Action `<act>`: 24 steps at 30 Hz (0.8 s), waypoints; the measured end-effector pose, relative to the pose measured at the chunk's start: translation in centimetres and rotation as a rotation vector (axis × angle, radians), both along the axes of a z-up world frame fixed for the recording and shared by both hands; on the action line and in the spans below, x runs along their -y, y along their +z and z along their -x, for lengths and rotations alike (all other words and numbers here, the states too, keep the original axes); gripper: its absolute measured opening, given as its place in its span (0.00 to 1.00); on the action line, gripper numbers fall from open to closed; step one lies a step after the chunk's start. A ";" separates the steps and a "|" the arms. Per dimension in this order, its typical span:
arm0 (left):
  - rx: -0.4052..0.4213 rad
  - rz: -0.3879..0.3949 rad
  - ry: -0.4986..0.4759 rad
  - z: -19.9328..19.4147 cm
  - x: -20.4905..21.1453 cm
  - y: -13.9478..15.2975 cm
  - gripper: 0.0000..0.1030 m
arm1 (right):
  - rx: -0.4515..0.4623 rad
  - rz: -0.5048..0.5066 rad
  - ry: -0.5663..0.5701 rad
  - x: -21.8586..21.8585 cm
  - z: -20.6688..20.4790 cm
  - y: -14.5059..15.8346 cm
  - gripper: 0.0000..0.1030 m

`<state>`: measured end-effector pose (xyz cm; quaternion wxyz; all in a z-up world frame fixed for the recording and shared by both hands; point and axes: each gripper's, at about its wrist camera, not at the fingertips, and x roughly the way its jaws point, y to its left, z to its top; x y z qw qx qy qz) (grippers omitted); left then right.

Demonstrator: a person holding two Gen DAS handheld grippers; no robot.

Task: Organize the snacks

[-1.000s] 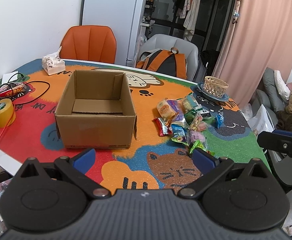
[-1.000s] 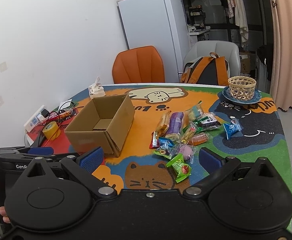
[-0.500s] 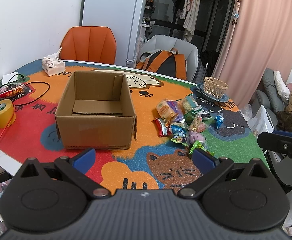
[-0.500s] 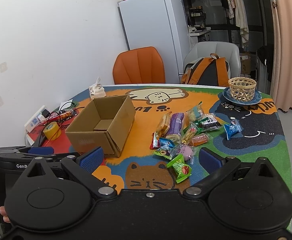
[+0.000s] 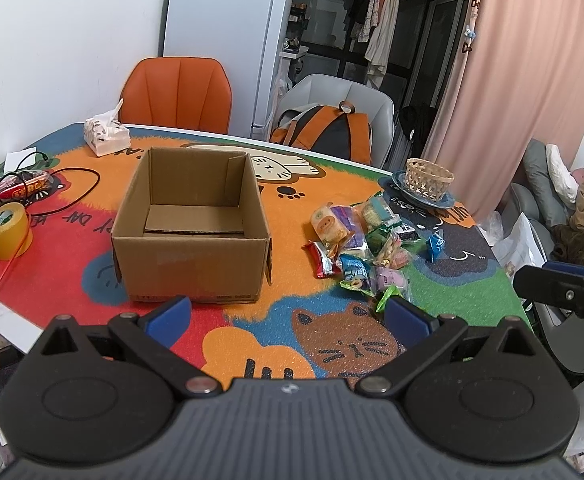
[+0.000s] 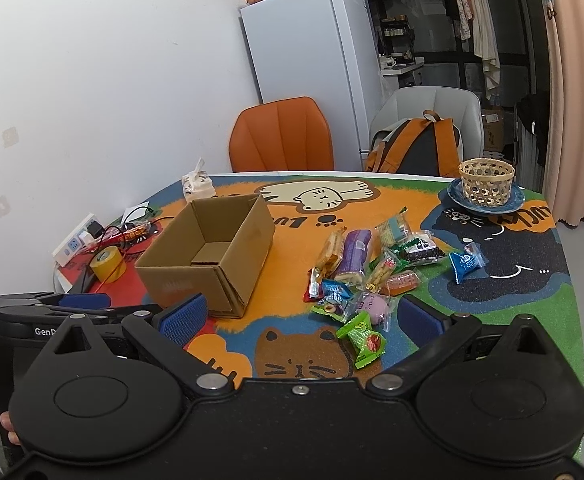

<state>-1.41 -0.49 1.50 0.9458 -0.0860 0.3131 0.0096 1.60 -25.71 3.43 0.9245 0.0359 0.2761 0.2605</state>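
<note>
An empty open cardboard box [image 5: 190, 236] [image 6: 212, 254] stands on the colourful cat-print table mat [image 5: 331, 340]. To its right lies a heap of wrapped snacks [image 5: 361, 246] [image 6: 371, 276], with a green packet [image 6: 361, 338] nearest me and a blue packet [image 6: 467, 264] a little apart on the right. My left gripper [image 5: 288, 312] hovers open above the table's near edge, in front of the box. My right gripper [image 6: 297, 316] is open too, held just short of the green packet. Neither holds anything.
A yellow tape roll [image 5: 8, 230], cables and a power strip [image 6: 78, 242] sit left of the box. Behind it stands a tissue pack [image 5: 106, 138]. At the far right is a wicker basket on a blue plate [image 6: 487, 182]. Chairs and a backpack [image 5: 327, 132] line the far side.
Almost nothing differs. Both grippers stay open, and the right wrist view has shifted very slightly.
</note>
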 end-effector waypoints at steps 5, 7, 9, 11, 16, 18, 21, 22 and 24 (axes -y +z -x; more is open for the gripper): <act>-0.001 0.001 -0.002 0.0 0.0 -0.1 1.00 | -0.004 0.002 0.002 0.0 -0.1 -0.1 1.00; -0.001 0.003 -0.004 0.0 0.1 -0.2 1.00 | -0.007 0.005 0.004 -0.1 -0.2 -0.4 1.00; -0.002 0.006 -0.005 -0.1 0.1 -0.4 1.00 | -0.019 0.014 -0.005 -0.2 -0.5 -0.7 1.00; -0.001 0.012 -0.005 -0.2 0.1 -0.7 1.00 | -0.025 0.021 -0.011 -0.3 -0.6 -1.1 1.00; -0.019 0.034 -0.006 -1.0 0.2 -1.9 1.00 | -0.052 0.029 -0.026 0.0 -1.4 -2.2 1.00; -0.018 0.036 -0.010 -1.2 0.3 -2.1 0.99 | -0.059 0.024 -0.030 0.2 -1.8 -2.5 1.00; -0.012 0.040 -0.011 -1.7 0.5 -2.5 0.99 | -0.065 0.025 -0.034 0.5 -2.1 -3.0 1.00; -0.010 0.042 -0.012 -1.9 0.5 -2.6 0.99 | -0.067 0.029 -0.036 0.5 -2.2 -3.2 1.00; -0.006 0.045 -0.014 -2.2 0.6 -2.9 0.99 | -0.076 0.033 -0.040 0.5 -2.5 -3.6 1.00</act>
